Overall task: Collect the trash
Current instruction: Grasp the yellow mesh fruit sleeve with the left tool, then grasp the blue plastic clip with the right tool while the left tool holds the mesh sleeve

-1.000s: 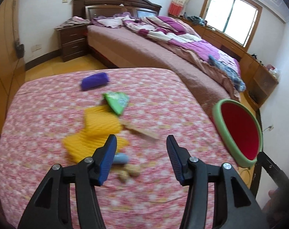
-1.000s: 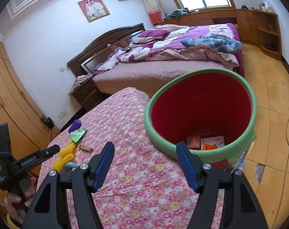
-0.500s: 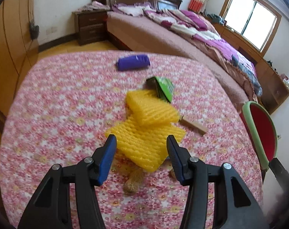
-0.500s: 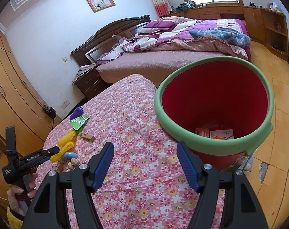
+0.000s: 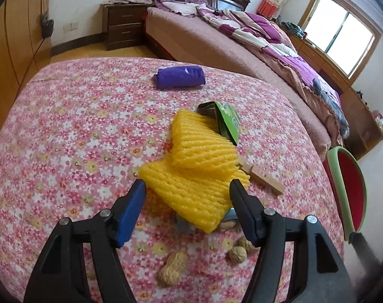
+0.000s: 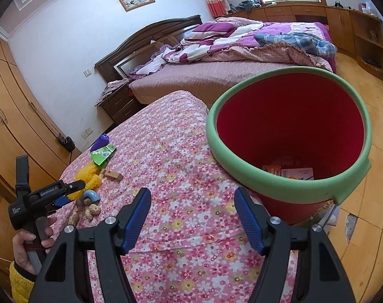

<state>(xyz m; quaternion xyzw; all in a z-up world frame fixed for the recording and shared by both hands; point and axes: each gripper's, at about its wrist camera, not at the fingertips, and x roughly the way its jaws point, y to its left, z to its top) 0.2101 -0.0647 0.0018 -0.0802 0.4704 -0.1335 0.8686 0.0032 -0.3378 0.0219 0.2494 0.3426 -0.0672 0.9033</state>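
Trash lies on the pink floral tablecloth point(image 5: 65, 126): two yellow foam nets point(image 5: 196, 166), a green wrapper point(image 5: 226, 118), a purple bag point(image 5: 178, 77), a wooden block point(image 5: 264, 180) and peanuts point(image 5: 172, 267). My left gripper point(image 5: 187, 202) is open, its jaws on either side of the near yellow net. The left gripper also shows in the right wrist view point(image 6: 65, 192). My right gripper point(image 6: 192, 212) is open and empty above the table, near the red bin with a green rim point(image 6: 287, 192), which holds some packaging.
A bed point(image 6: 216, 75) with purple bedding stands behind the table. A dark nightstand point(image 5: 123, 30) is at the back. Wooden wardrobes point(image 6: 9, 126) line the left wall. The bin point(image 5: 348, 189) stands off the table's right edge.
My left gripper has moved forward and down over the trash pile until its open jaws flank the near yellow net. My right gripper has shifted slightly closer to the bin.
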